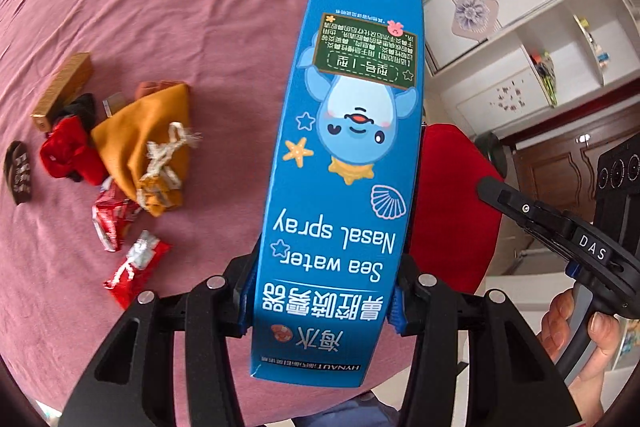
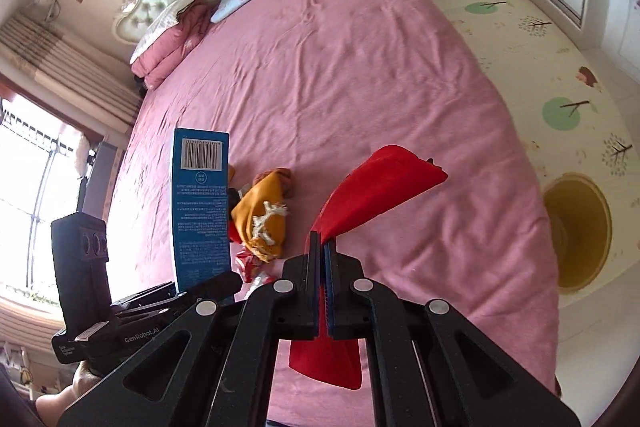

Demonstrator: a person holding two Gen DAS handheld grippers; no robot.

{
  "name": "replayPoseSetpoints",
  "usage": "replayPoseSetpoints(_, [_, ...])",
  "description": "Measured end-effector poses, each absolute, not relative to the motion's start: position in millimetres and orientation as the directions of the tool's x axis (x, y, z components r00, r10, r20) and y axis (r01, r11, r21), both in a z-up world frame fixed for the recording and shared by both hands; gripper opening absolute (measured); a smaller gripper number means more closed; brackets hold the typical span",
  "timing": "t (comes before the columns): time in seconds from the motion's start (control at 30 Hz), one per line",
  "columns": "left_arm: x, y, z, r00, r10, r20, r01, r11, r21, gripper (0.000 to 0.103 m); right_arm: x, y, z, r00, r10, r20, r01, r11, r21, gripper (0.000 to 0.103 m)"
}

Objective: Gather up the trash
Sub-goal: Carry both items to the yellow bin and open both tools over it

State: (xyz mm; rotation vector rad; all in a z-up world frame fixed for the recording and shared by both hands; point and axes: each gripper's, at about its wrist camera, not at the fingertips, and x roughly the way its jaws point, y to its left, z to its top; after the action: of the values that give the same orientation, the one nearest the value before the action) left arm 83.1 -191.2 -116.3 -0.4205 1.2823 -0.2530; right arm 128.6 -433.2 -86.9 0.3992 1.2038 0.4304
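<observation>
Overhead, glossy rectangular carton (image 1: 340, 167); limp red cloth (image 2: 376, 187)

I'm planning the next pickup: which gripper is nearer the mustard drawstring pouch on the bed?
Left, by a little. The left gripper, clamping the blue box, hangs beside the pouch; the right gripper, pinching red cloth, sits beyond it.

A: Item count, boxes?

B: Two. One blue nasal spray box (image 1: 340, 167), one brown box (image 1: 60, 91) on the bed (image 2: 360, 67).

A: Fabric pouches?

B: One mustard drawstring pouch (image 1: 144, 143), one red cloth pouch (image 2: 376, 187). A further red and black bundle (image 1: 70, 151) lies in the pile; its count cannot be resolved.

A: Wrappers?

B: Two red-and-silver wrappers (image 1: 136, 267). One dark label (image 1: 18, 173).

A: Grippers?

B: Two.
</observation>
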Motion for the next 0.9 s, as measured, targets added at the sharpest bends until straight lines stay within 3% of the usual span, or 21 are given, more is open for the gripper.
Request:
replayPoseSetpoints(0.43, [126, -410, -152, 0.078, -0.471, -0.879, 0.212, 0.869, -0.447, 0.049, 97, -646, -123, 0.382, 0.343, -0.858, 0.169, 0.887, 0.43, 0.002])
replayPoseSetpoints(0.9, [179, -560, -220, -0.041, -0.436, -0.899, 0.348, 0.837, -0.422, 0.047, 118, -765, -188, 0.358, 0.271, -0.894, 0.271, 0.885, 0.378, 0.003])
